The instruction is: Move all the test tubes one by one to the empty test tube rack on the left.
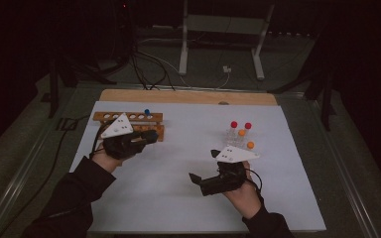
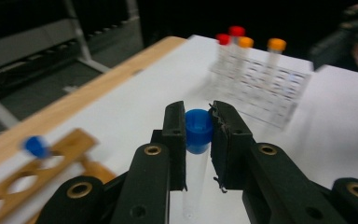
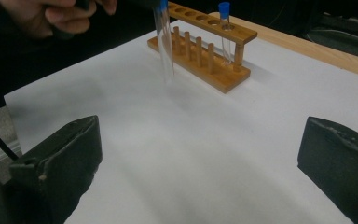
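Note:
My left gripper is shut on the blue cap of a clear test tube, which hangs down between its jaws. From above, this gripper sits just in front of the wooden rack. The right gripper view catches the held tube hanging above the white sheet beside the wooden rack. A second blue-capped tube stands in that rack. My right gripper is wide open with nothing between its jaws. It hovers in front of a clear rack.
The clear rack holds two red-capped and two orange-capped tubes. A white sheet covers the table, with a wooden strip along its far edge. Beyond lie cables and white stand legs on the floor.

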Action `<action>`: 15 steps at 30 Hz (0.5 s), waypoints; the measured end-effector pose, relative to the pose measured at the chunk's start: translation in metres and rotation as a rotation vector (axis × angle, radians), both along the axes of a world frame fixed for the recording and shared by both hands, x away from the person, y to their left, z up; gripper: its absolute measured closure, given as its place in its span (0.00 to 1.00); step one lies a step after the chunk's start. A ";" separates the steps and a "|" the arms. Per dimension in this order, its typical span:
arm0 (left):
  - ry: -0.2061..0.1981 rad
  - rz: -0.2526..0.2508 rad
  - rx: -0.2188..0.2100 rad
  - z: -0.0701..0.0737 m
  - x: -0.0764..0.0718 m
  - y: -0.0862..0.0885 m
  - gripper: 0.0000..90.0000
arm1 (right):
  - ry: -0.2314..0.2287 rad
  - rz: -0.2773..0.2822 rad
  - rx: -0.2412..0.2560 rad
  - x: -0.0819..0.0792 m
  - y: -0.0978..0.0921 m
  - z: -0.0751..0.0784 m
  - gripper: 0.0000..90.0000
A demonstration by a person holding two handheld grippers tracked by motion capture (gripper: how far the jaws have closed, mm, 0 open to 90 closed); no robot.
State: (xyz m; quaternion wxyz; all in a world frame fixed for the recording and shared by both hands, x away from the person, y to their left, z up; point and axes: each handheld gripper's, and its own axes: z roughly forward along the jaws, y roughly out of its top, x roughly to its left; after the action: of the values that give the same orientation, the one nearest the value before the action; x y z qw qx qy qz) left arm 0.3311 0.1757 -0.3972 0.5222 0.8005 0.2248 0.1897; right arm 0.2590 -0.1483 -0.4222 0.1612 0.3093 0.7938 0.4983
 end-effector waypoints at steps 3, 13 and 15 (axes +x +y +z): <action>-0.016 0.045 -0.005 0.008 0.006 0.012 0.86 | -0.005 0.002 -0.003 0.000 0.000 0.000 0.00; -0.063 0.164 -0.037 0.026 0.030 0.035 0.86 | -0.015 0.005 0.007 0.000 -0.003 0.002 0.00; -0.075 0.188 -0.041 0.027 0.035 0.038 0.86 | -0.017 0.005 0.005 -0.001 -0.003 0.002 0.00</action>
State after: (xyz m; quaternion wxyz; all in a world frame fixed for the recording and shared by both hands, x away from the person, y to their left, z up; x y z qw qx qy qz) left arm 0.3661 0.2134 -0.3701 0.5264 0.7574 0.2829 0.2631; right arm 0.2584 -0.1515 -0.4204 0.1660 0.3035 0.7918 0.5034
